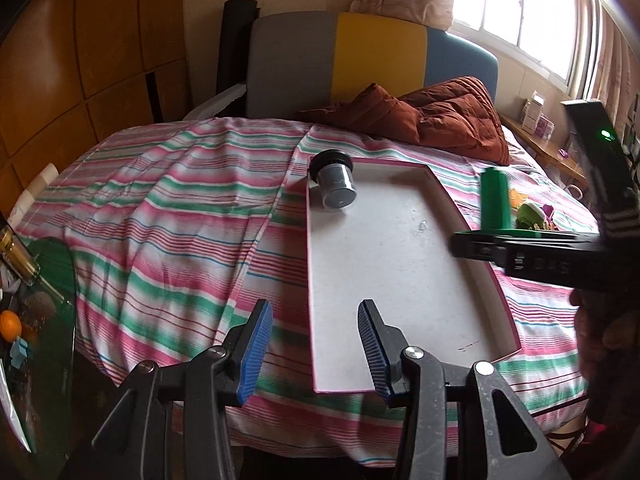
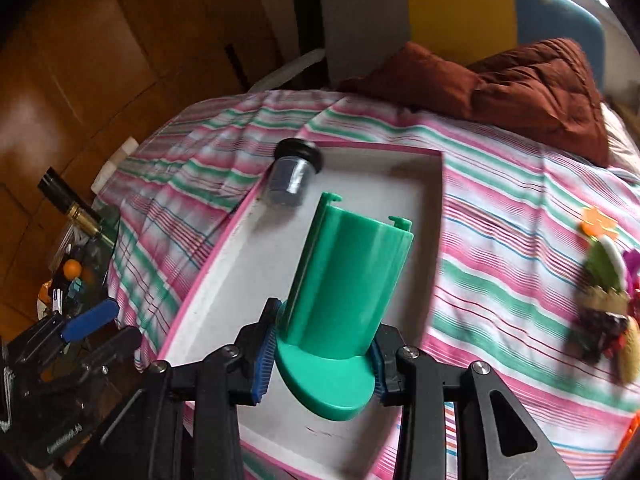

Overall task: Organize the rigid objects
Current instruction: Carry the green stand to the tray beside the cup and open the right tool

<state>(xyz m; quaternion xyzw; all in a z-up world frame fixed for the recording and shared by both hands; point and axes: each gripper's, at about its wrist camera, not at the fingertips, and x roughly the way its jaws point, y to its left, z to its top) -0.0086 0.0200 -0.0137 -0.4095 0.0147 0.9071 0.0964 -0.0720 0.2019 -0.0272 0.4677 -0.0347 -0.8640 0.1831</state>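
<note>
A shallow white rectangular tray with a pink rim [image 1: 384, 264] lies on the pink, green and white striped bedspread [image 1: 168, 216]; a small grey cylindrical jar with a black lid [image 1: 334, 184] lies on its side in the tray's far left corner. The right gripper [image 2: 320, 354], angled downward over the tray's near end, clamps the flat round base of a green plastic half-tube holder [image 2: 348, 284] between its blue pads. The left gripper [image 1: 316, 350] hangs at the tray's near left edge, jaws apart, holding nothing.
</note>
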